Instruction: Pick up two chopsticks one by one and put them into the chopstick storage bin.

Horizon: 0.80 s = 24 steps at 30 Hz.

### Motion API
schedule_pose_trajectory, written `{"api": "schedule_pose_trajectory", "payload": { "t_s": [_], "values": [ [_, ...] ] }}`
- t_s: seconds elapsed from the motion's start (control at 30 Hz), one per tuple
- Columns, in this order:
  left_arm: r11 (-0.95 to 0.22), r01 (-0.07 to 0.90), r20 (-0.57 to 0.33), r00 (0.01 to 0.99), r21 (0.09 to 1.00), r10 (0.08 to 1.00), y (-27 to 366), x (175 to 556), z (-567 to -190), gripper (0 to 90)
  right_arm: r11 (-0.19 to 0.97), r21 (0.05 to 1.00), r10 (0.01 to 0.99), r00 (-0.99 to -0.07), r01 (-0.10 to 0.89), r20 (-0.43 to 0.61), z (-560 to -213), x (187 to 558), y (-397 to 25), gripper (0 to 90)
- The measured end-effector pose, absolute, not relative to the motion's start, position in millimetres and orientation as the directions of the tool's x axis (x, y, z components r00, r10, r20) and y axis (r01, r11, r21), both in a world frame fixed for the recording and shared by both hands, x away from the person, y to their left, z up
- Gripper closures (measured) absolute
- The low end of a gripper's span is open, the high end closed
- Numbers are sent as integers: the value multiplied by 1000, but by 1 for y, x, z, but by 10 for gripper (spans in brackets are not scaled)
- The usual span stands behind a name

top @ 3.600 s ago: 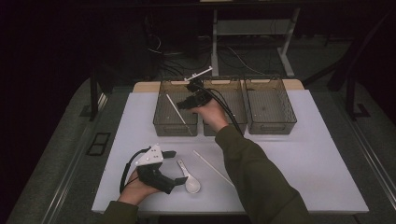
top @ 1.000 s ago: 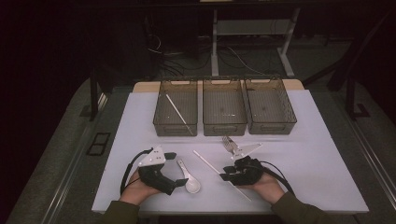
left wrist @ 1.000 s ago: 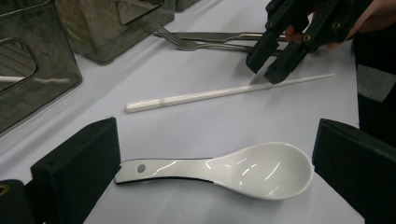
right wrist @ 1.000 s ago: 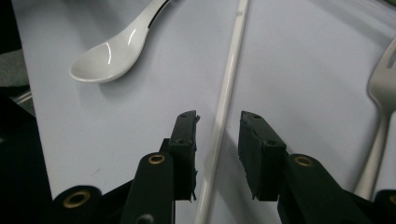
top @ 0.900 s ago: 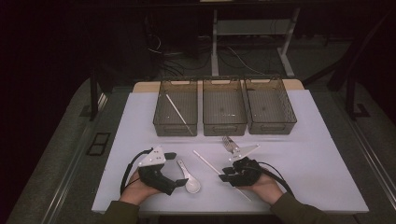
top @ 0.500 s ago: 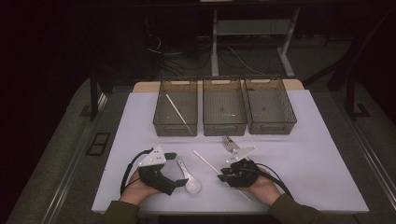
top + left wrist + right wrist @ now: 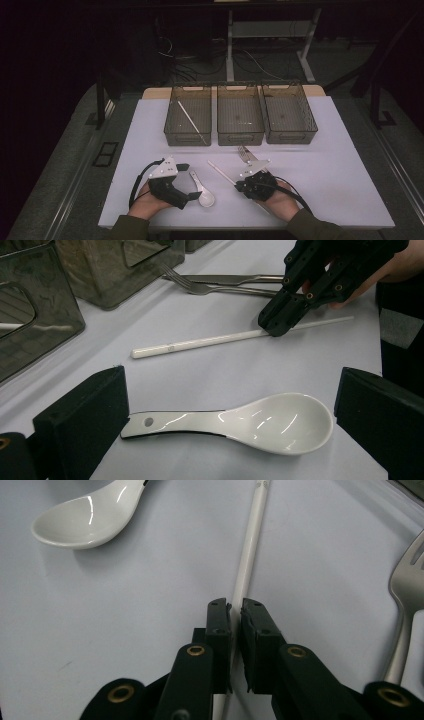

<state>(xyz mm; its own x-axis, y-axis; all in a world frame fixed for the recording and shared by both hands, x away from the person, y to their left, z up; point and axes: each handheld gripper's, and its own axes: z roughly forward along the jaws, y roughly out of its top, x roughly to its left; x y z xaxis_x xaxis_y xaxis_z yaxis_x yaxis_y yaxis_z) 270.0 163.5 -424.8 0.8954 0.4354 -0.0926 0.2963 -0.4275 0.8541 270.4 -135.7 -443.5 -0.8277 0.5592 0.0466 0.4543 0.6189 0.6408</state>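
- Chopstick (image 7: 248, 560), white and thin, lies flat on the table between the spoon (image 7: 202, 189) and the fork (image 7: 246, 155); I have my right gripper (image 7: 235, 611) closed down on it, the two jaws pinching it with only its width between them.
- From the left gripper view I see those black jaws meeting the chopstick well back along its length, the rest of the stick still resting on the sheet.
- My right hand (image 7: 280, 200) sits low near the front edge of the table, palm around the gripper body, the jaws aimed away from me and a little to the left; the cable loops off to the right.
- My left gripper (image 7: 225, 410) is wide open, one jaw on each side of the white spoon, gripping nothing; the spoon lies bowl up, its handle end just beside one jaw and its bowl short of the other.
- My left hand (image 7: 147, 200) rests on the table near the front left, the gripper pointing to the right, its grey plate on top.
- A knife (image 7: 235, 278) lies right beside the fork, just beyond the chopstick.
- Behind them three wire bins (image 7: 240, 131) stand in a row touching each other; a second chopstick (image 7: 191, 121) lies slanted in the left one.
- The table (image 7: 345, 170) is covered by a pale sheet; around it the room is dark, with grey floor, cables and a desk frame behind.
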Motion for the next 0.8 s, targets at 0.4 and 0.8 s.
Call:
{"api": "schedule_pose_trajectory", "payload": {
  "t_s": [0.4, 0.8],
  "values": [
    [-428, 291, -89, 897, 856, 433, 164, 270, -424, 0, 608, 638, 572, -818, 473, 61, -443, 272, -136, 848],
    [-420, 292, -92, 896, 859, 435, 164, 269, -423, 0, 566, 656, 567, -813, 499, 128, -433, 277, -144, 848]
  ]
}}
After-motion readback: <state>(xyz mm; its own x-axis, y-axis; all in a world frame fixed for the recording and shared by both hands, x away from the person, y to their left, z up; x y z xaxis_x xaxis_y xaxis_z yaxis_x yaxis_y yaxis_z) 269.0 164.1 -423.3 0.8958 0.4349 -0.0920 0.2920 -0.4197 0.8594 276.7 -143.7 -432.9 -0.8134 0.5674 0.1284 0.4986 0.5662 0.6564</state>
